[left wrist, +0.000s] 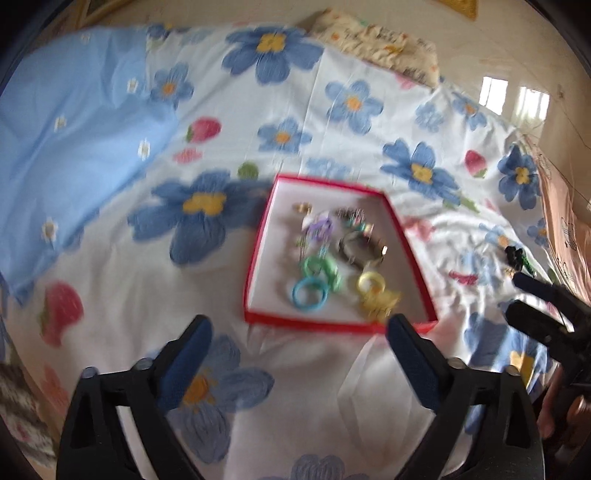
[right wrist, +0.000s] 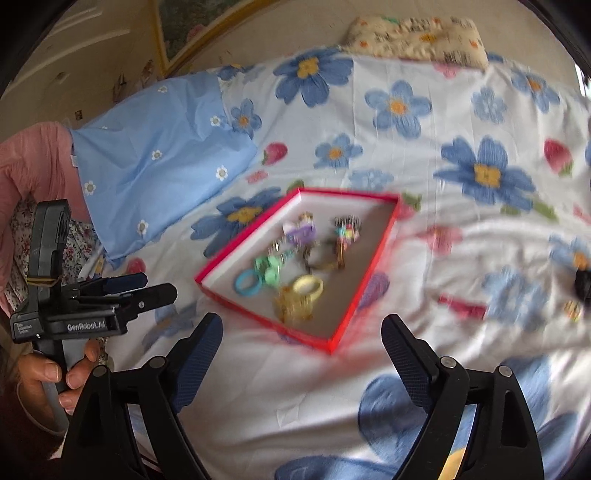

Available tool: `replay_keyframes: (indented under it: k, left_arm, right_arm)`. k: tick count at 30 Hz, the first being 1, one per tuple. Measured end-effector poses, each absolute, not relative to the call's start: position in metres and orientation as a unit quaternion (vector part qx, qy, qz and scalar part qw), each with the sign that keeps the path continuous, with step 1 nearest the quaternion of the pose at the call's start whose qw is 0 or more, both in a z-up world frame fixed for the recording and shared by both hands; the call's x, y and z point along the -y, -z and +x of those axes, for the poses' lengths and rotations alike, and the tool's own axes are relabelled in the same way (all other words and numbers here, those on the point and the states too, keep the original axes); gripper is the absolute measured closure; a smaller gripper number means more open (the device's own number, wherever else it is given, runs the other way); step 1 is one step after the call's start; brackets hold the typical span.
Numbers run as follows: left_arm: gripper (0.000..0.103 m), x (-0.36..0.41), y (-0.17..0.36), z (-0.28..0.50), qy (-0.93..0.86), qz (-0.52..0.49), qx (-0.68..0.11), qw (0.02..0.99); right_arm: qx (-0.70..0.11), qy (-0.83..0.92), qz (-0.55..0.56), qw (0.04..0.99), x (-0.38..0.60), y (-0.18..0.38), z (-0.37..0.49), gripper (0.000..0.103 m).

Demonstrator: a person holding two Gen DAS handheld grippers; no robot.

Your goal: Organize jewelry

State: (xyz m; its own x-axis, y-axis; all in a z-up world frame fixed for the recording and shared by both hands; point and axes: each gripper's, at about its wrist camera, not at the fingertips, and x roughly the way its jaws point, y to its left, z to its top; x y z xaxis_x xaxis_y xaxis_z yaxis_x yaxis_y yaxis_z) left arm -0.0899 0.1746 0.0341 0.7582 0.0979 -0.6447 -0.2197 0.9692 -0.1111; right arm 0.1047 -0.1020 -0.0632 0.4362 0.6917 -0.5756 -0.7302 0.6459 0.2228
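Observation:
A shallow red-rimmed box lies on a flowered bed sheet and holds several pieces of jewelry: a blue ring, a green piece, a yellow ring, a purple piece and a dark bracelet. A small black item lies on the sheet right of the box. My left gripper is open and empty just before the box. My right gripper is open and empty.
A blue pillow lies at the left. A patterned cushion sits at the far edge of the bed. The sheet is wrinkled around the box. Both views are motion-blurred.

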Motion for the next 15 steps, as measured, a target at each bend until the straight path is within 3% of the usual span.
replay_keyframes:
  k: [2, 7, 15]
  left_arm:
    - [0.001, -0.173, -0.044, -0.095, -0.096, -0.076, -0.316, 0.941]
    - [0.001, -0.171, -0.028, -0.095, -0.121, -0.064, -0.316, 0.939]
    - [0.000, -0.174, -0.001, -0.078, -0.147, -0.076, -0.334, 0.928]
  right_arm:
    - [-0.299, -0.423, -0.034, 0.855, 0.103, 0.042, 0.104, 0.000]
    - [-0.267, -0.417, -0.032, 0.868, 0.101, 0.032, 0.103, 0.000]
    - [-0.307, -0.394, -0.016, 0.866, 0.092, 0.074, 0.113, 0.000]
